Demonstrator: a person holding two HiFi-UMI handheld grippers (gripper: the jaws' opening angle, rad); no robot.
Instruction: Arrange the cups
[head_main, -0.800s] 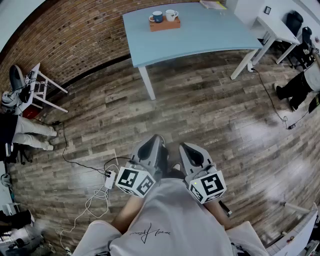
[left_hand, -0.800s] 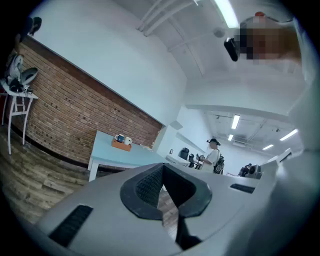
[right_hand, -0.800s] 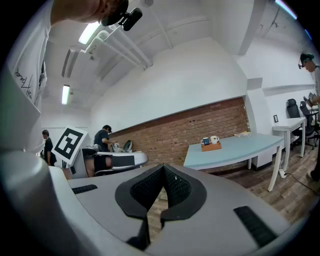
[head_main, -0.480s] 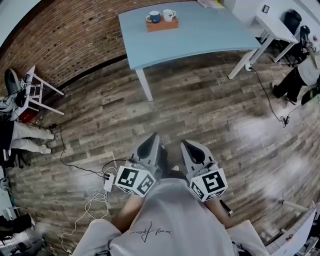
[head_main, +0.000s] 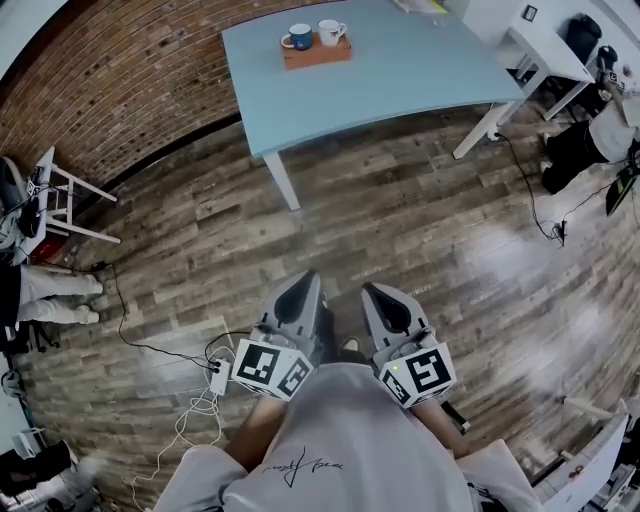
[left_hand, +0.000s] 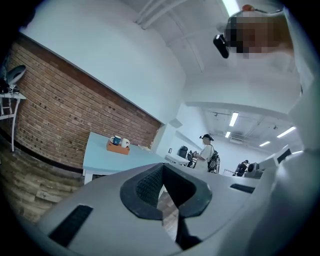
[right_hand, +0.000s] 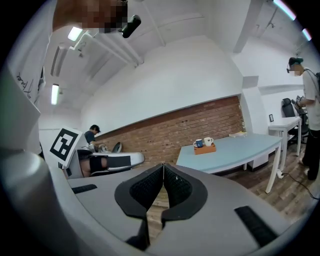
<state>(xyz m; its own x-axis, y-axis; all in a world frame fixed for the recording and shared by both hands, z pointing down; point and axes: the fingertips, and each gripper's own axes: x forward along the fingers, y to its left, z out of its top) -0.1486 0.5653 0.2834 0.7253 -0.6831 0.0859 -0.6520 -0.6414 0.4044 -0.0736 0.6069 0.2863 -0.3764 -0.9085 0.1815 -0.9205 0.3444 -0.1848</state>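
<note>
Open wooden floor (head_main: 400, 230) leads to the blue table (head_main: 400, 75). A cable (head_main: 150, 347) and power strip (head_main: 218, 378) lie at left. The near tabletop is free; a tray (head_main: 316, 56) with a blue cup (head_main: 299, 37) and a white cup (head_main: 329, 32) stands at its far side.

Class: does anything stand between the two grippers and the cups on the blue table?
Nothing visible does. Only open wooden floor and bare tabletop lie between the left gripper, the right gripper and the blue cup and white cup on their tray.

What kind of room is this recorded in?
Likely an open office or lab: a brick wall, a light-blue table holding a blue cup and white cup, and a person beside a white desk.
</note>
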